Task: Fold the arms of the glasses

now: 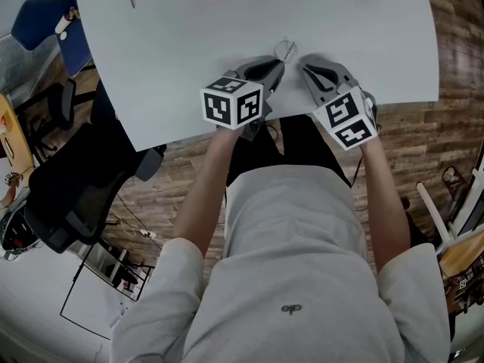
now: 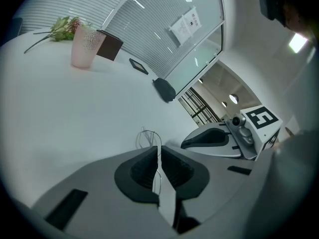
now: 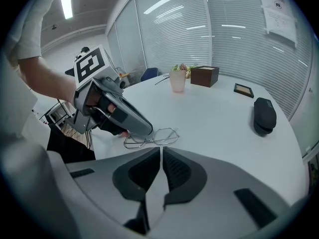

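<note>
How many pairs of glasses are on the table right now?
1. The wire-frame glasses lie near the table edge, one arm pinched in the left gripper. The dark case may hide another.

A large white table (image 1: 151, 66) stands on a brown wood-plank floor (image 1: 454, 51). A black office chair (image 1: 68, 195) sits beside it. Glass walls with slatted blinds (image 3: 239, 29) enclose the room, and a strip light (image 3: 65, 1) glows overhead.
</note>
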`<state>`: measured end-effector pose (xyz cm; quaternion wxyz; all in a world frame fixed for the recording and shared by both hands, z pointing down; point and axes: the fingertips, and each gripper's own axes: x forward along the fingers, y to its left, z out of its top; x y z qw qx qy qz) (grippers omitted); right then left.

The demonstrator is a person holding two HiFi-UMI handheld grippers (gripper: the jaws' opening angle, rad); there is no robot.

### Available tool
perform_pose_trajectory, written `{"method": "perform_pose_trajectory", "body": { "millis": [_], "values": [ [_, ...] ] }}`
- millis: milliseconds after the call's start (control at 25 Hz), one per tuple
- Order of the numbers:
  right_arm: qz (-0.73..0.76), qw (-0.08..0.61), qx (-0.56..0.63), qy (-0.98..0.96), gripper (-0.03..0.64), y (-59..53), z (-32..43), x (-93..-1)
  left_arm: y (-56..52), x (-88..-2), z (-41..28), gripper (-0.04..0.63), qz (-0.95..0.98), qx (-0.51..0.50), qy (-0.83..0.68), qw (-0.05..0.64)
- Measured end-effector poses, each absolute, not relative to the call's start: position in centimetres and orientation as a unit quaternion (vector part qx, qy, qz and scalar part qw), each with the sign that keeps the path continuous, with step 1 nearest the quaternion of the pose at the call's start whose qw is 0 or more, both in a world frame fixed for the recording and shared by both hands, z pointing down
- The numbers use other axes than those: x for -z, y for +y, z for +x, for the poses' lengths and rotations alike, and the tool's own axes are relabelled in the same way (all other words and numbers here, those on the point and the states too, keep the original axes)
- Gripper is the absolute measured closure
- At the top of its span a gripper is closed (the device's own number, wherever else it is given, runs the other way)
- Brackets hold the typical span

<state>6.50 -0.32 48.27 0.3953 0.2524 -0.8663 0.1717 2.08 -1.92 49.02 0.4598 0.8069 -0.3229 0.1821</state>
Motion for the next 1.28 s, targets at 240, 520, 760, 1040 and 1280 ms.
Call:
{"method": "perform_pose_trajectory", "body": {
  "millis": [240,520,760,1040,1280],
  "values": [
    [0.259,0.394,-0.17,-0.865,0.592,0.1,6.6,-48.1,-1.3,-48.9,1.8,0.563,0.809,-0.186,-0.319,0.458],
    [0.281,0.386,-0.169,-0.862,0.594,0.6,6.4,-46.9,0.0,-47.8,1.3,0.563,0.82,-0.193,-0.303,0.447],
    [0.31,0.385,-0.161,-0.855,0.598,1.4,6.4,-45.3,0.7,-45.5,0.7,0.563,0.842,-0.197,-0.282,0.415],
    [0.351,0.372,-0.162,-0.844,0.603,3.0,5.6,-42.7,1.9,-42.2,-0.4,0.563,0.872,-0.204,-0.253,0.366],
    [0.396,0.345,-0.163,-0.835,0.609,4.2,4.8,-40.3,3.1,-39.6,-0.9,0.563,0.895,-0.199,-0.233,0.324]
  ]
}}
